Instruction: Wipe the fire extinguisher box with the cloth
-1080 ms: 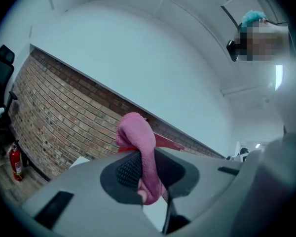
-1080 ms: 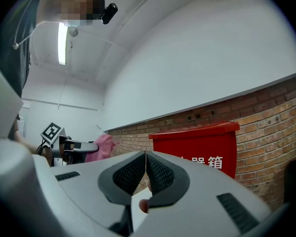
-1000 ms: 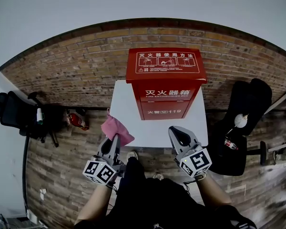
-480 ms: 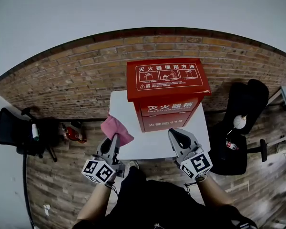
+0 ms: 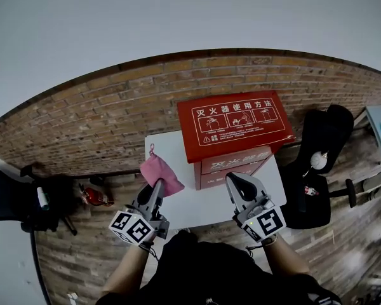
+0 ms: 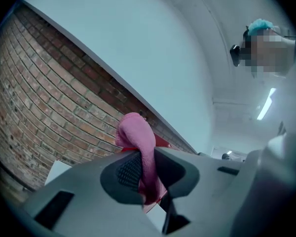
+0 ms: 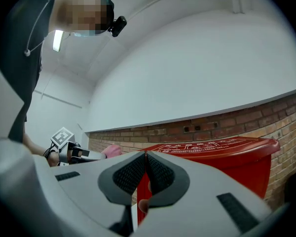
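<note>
Left gripper view shows the left hand-held gripper [image 6: 144,174] clamped on the pink cloth [image 6: 137,137], held just left of the red box [image 5: 232,164] and seemingly clear of it. The right hand-held gripper [image 7: 145,174] is closed on nothing, in front of the box. Wiping looks not yet begun. The box stands on a white worktop [image 5: 168,148]. Its lid [image 5: 236,116] reads 灭火器使用方法; the front print is unreadable

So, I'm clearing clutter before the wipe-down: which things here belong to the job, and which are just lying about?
Job: pink cloth in the left gripper; red fire extinguisher box; white table under it.
Lying about: red canister on the floor; left black chair; right black chair.
</note>
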### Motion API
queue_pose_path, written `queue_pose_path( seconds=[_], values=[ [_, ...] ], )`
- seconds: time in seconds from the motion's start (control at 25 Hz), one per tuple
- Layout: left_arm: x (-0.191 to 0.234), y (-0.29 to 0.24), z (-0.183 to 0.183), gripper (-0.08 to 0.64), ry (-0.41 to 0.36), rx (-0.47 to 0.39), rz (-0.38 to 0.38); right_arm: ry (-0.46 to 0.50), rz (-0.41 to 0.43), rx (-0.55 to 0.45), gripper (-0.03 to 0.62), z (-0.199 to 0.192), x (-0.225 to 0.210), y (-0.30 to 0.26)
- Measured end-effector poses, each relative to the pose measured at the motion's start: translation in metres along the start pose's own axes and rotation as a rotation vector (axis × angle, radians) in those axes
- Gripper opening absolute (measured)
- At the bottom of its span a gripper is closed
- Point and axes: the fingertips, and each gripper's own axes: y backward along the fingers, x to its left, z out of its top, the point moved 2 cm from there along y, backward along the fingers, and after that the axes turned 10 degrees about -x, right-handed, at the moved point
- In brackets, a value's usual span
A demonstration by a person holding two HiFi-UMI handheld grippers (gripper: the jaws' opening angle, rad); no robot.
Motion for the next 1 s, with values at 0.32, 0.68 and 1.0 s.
queue_pose_path(
  seconds=[0.32, 0.68, 1.0],
  values=[
    [0.044, -0.035, 0.014, 0.094, 0.131, 0.091, -0.096, 0.046, -0.093, -0.002, 0.021, -0.004, 0.004, -0.042],
    [0.072, -0.076, 0.02, 0.094, 0.442, 0.18, -0.207, 0.096, -0.176, 0.031, 0.021, -0.005, 0.025, -0.074],
    [0.084, -0.125, 0.004, 0.094, 0.687, 0.222, -0.249, 0.123, -0.176, 0.011, 0.021, 0.008, 0.022, -0.081]
  ],
)
